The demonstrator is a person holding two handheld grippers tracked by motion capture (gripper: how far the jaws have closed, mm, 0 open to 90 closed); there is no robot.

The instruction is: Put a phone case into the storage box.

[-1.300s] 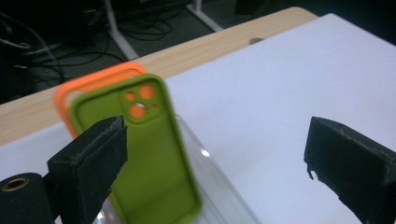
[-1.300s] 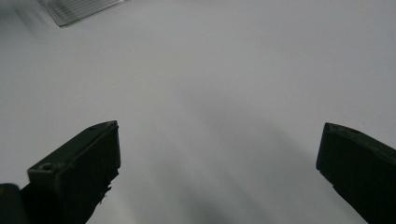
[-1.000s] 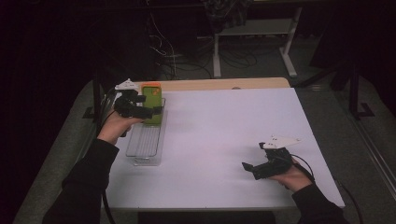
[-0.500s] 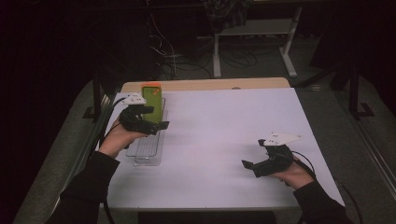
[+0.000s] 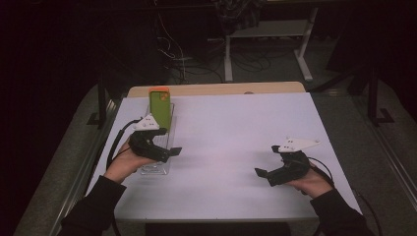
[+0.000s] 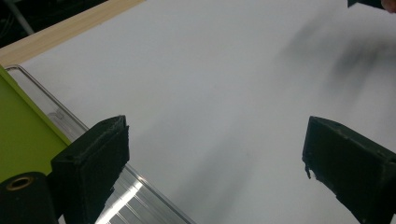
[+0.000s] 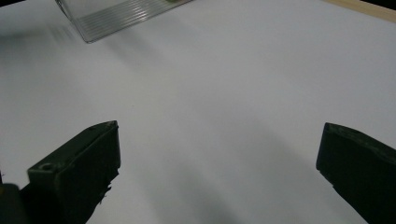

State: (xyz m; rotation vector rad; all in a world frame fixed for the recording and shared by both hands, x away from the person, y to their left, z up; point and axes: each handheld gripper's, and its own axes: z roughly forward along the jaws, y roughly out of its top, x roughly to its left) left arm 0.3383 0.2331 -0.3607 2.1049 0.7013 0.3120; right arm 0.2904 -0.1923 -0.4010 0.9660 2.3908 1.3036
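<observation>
- Lab or test room, dim beyond the bench.
- Flat white table top with pale wooden far edge: a set work surface.
- Loose black cables on dark floor behind.
- Grey metal desk frame at back.

Dim room, white table, desk frame and cables behind.

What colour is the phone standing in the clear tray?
Lime green with an orange top edge; the phone shows best in the high view.
</observation>
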